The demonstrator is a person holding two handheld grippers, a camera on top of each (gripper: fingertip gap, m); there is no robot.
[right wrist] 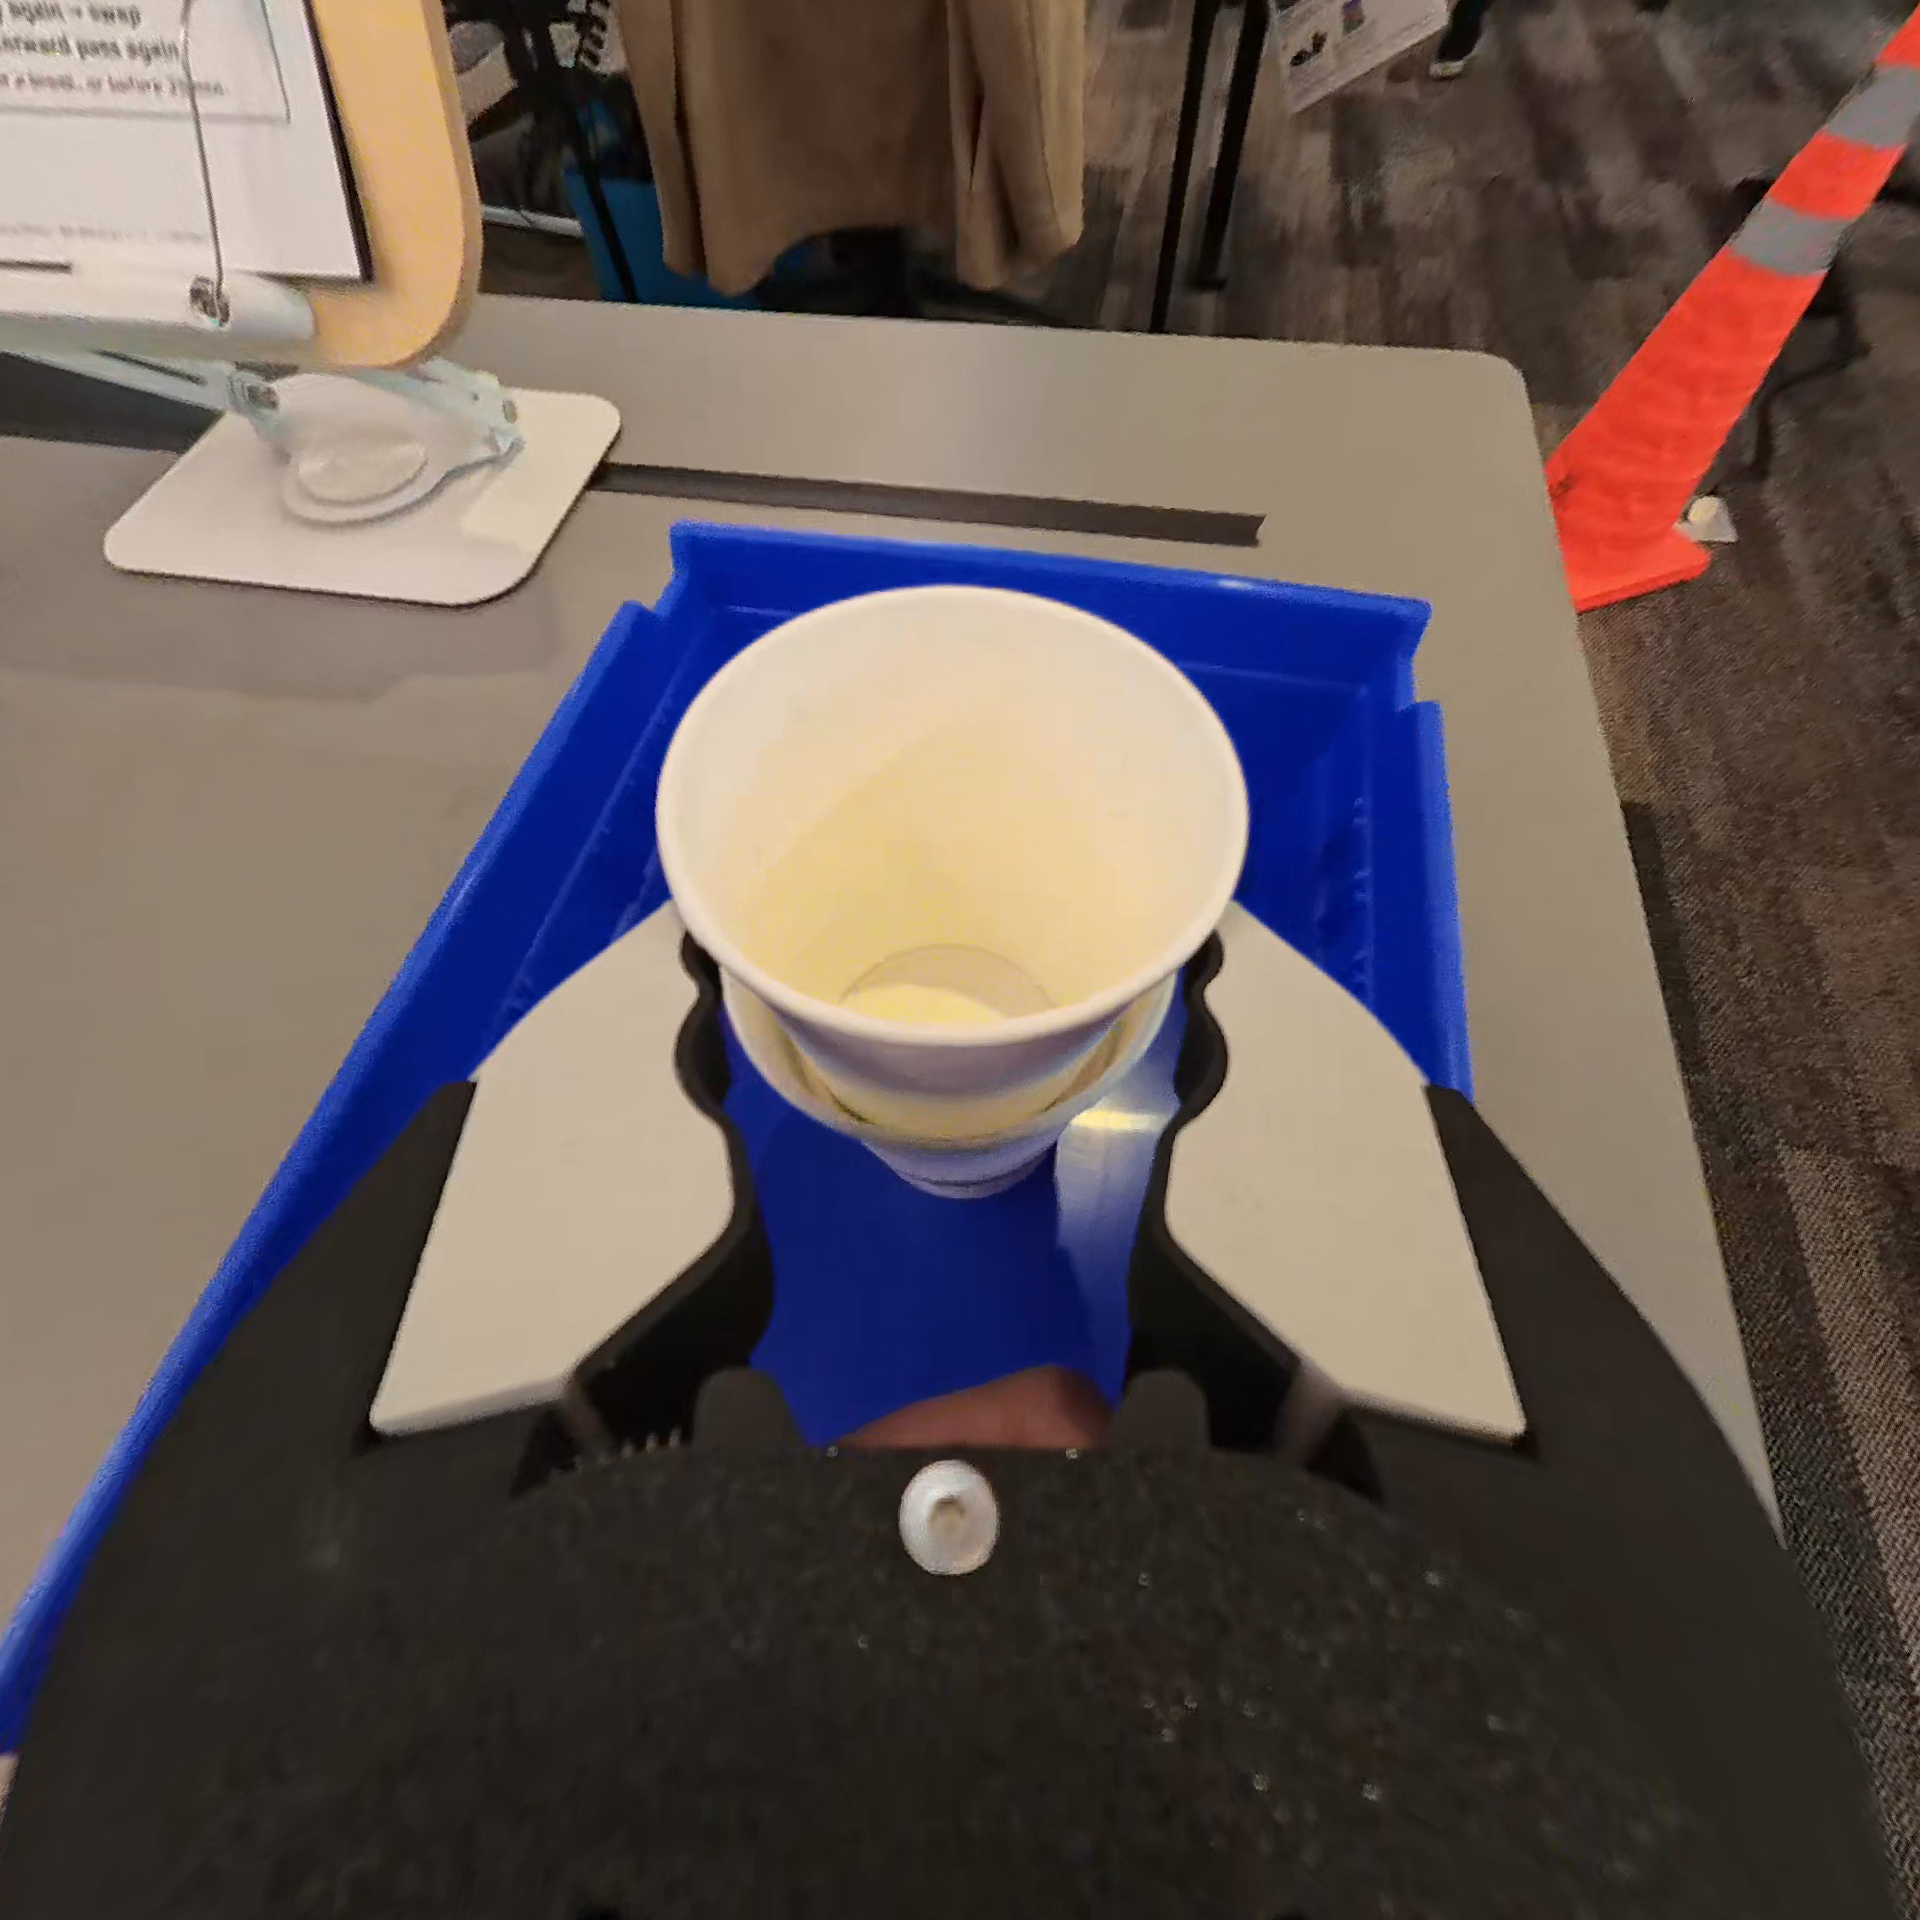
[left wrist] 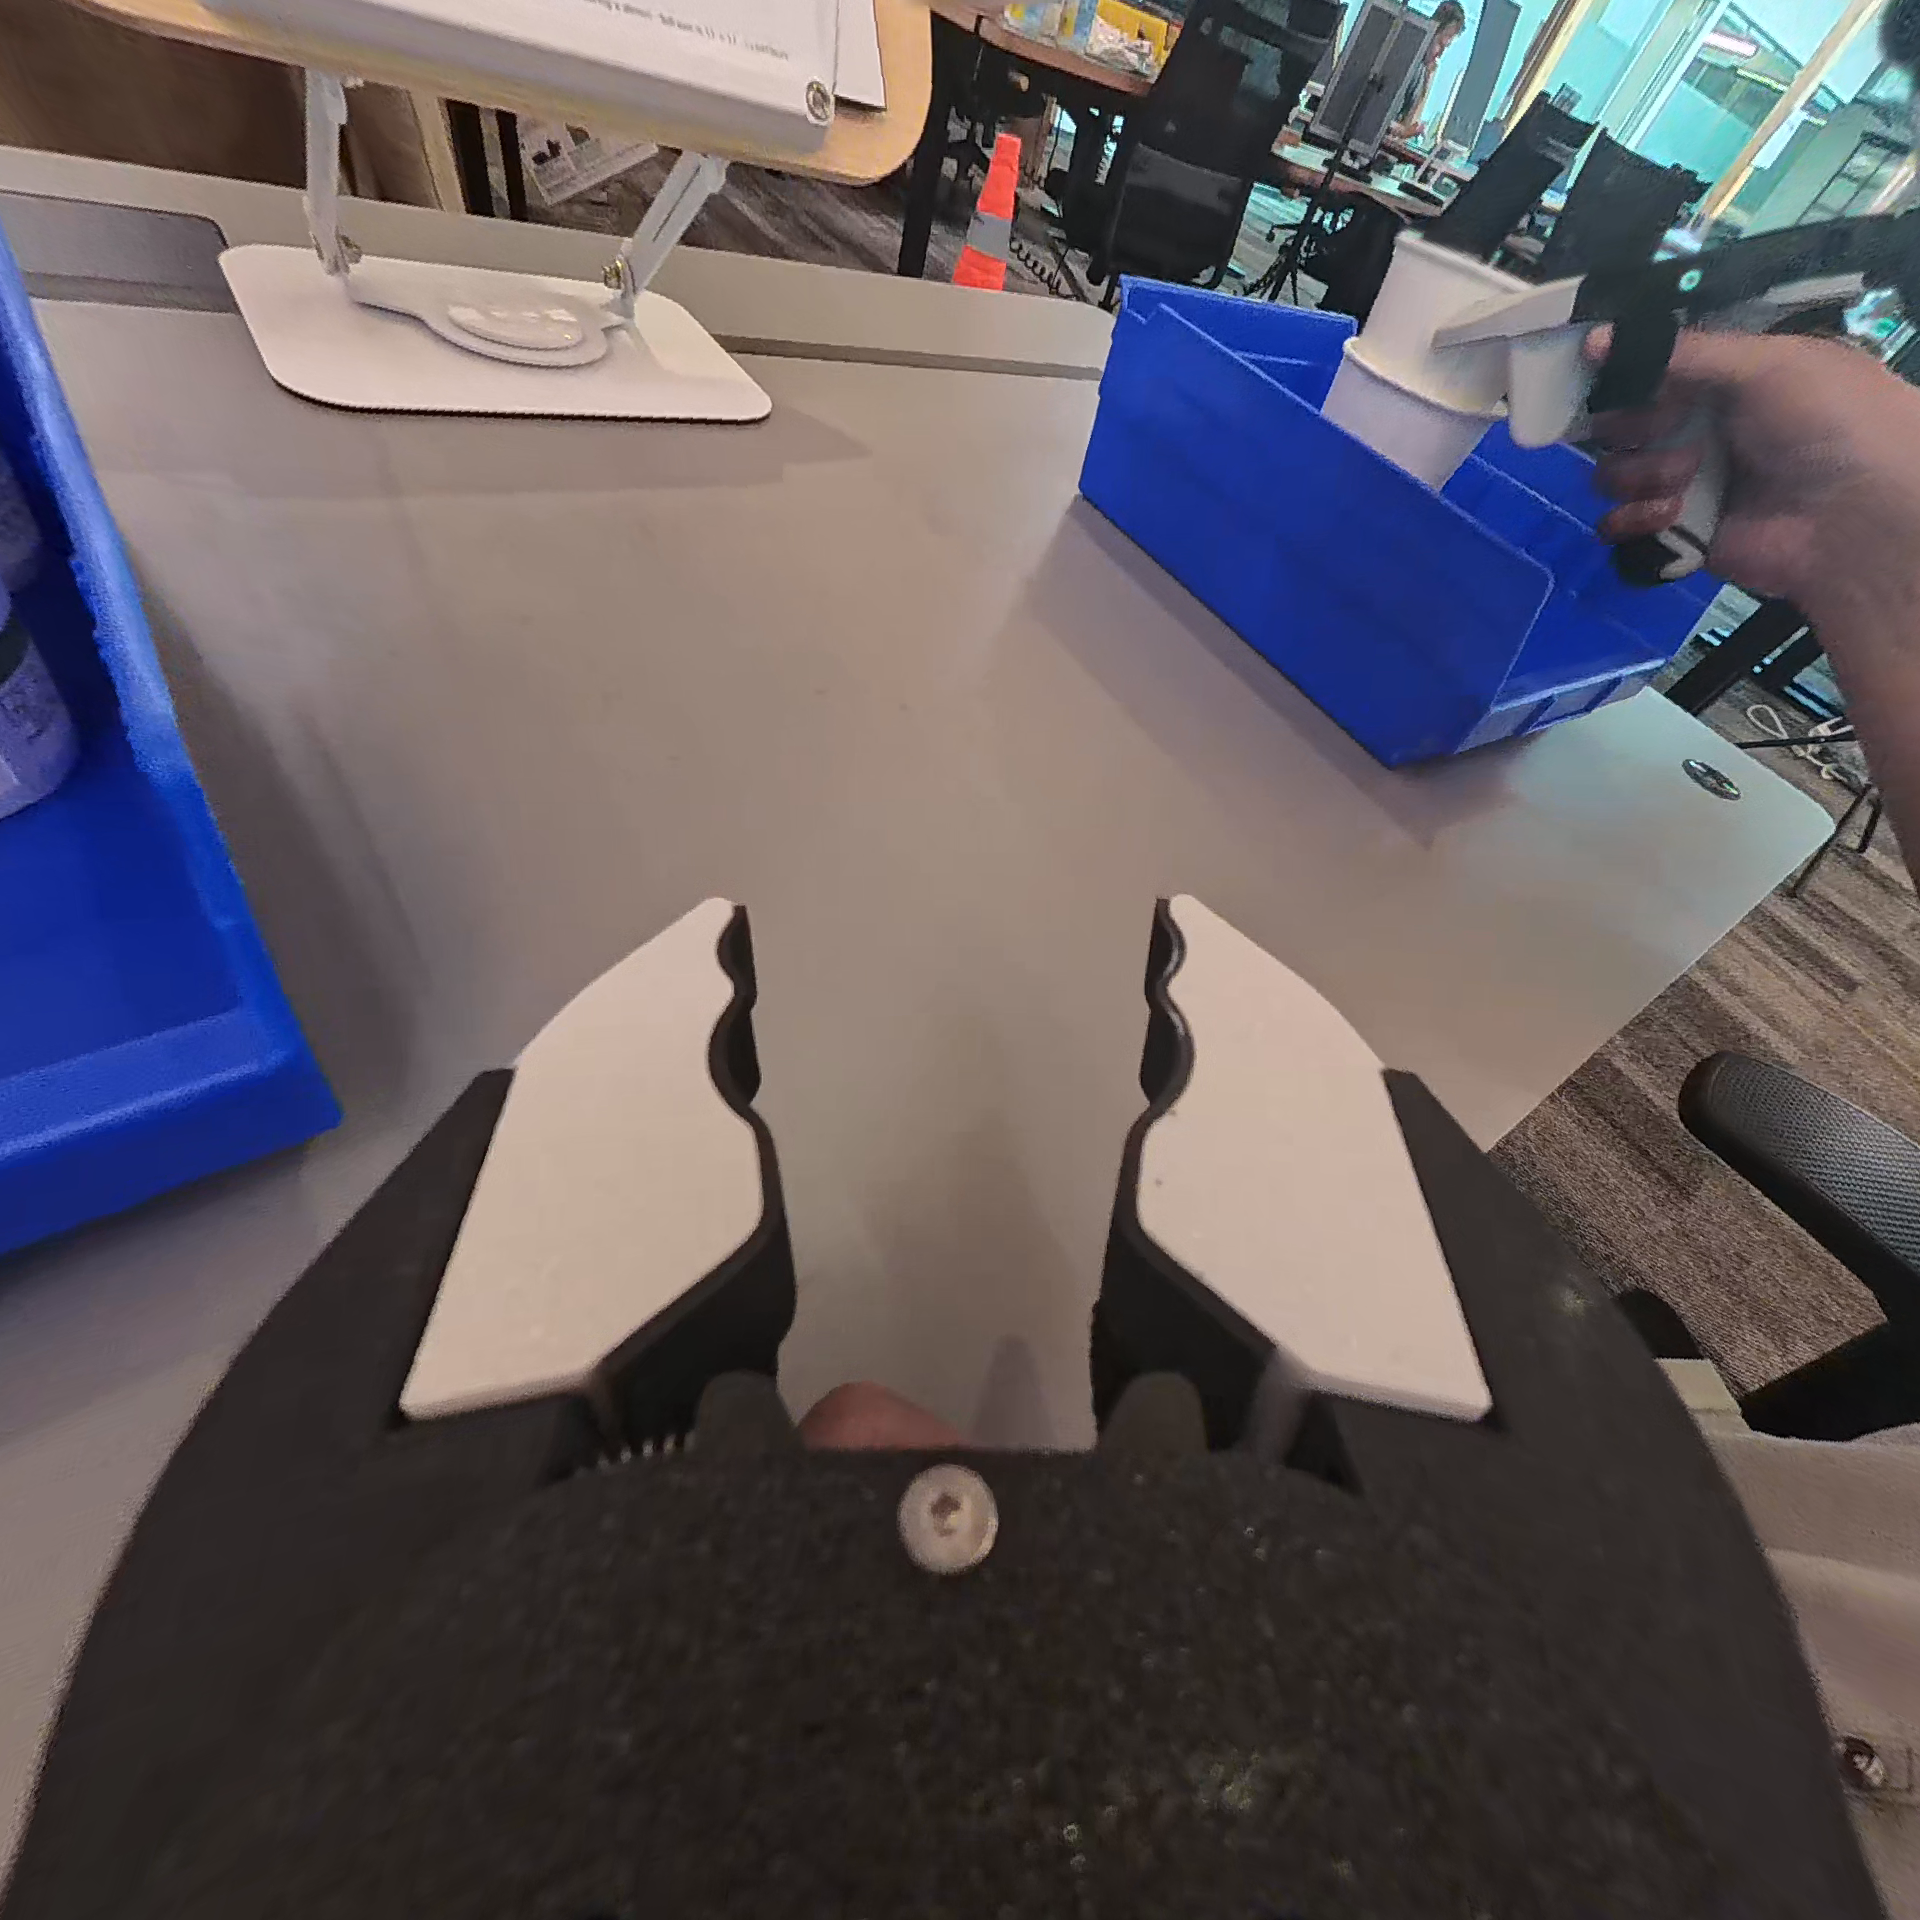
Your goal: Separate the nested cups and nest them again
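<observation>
Left tool [left wrist: 951, 925]: nearest in its own view, fingers spread wide with nothing between them; it hangs over bare desk.
Desk [left wrist: 831, 644]: grey, its right edge and a rounded corner visible, carpet beyond.
Left bin [left wrist: 125, 914]: blue, at the left edge of the left wrist view, just beside the left tool; pale purple things inside it are too blurred to name.
Right tool [right wrist: 951, 951]: its fingertips sit on either side of the cups just under the upper rim, jaws narrowed around them; whether they press the paper I cannot tell. In the left wrist view a hand [left wrist: 1787, 468] carries it over the right bin.
Cups [right wrist: 951, 894]: two white paper cups, one nested in the other, the inner one raised so the outer rim shows below it. They are tilted, mouth toward the camera, pale yellow inside. Seen from the left they [left wrist: 1403, 364] lean over the bin's far part; whether they touch its floor cannot be told.
Right bin [right wrist: 1049, 582]: blue, open-topped, on the desk's right part, under the cups.
Stand [left wrist: 488, 343]: white flat base with arms holding up a board with papers, at the desk's far side.
Cone [left wrist: 992, 218]: orange with a grey band, on the floor past the desk.
</observation>
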